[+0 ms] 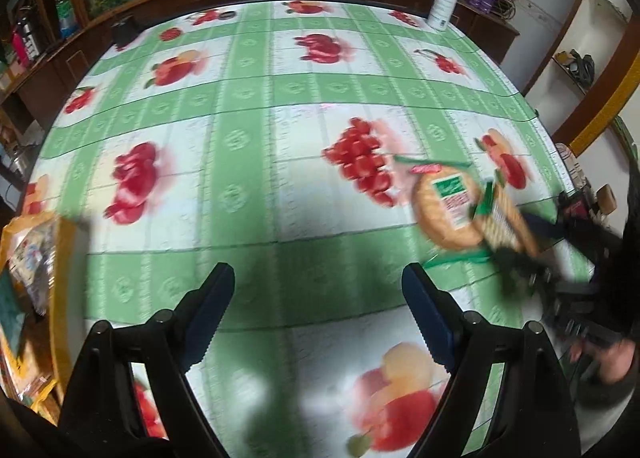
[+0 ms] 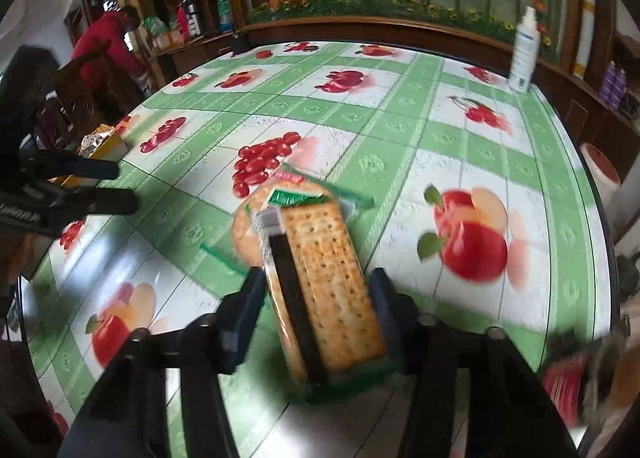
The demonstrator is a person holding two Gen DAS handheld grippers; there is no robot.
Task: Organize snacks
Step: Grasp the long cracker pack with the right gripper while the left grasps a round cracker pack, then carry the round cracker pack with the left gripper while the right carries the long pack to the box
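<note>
A rectangular cracker pack point(image 2: 328, 290) in clear wrap lies between the fingers of my right gripper point(image 2: 318, 290), its far end over a round biscuit pack point(image 2: 256, 217) with a green label. The jaws stand close on both sides of the cracker pack; motion blur hides whether they grip it. In the left wrist view both packs point(image 1: 448, 209) sit at the right with the right gripper point(image 1: 520, 254) on them. My left gripper point(image 1: 318, 286) is open and empty above the fruit-print tablecloth point(image 1: 256, 161). A yellow bag of snacks point(image 1: 36, 266) sits at the table's left edge.
A white spray bottle point(image 2: 522, 53) stands at the far right of the table. A small dark object point(image 1: 124, 31) sits at the far left edge. A wooden cabinet with flowers runs along the back. A person in red point(image 2: 108, 45) is beyond the table's left side.
</note>
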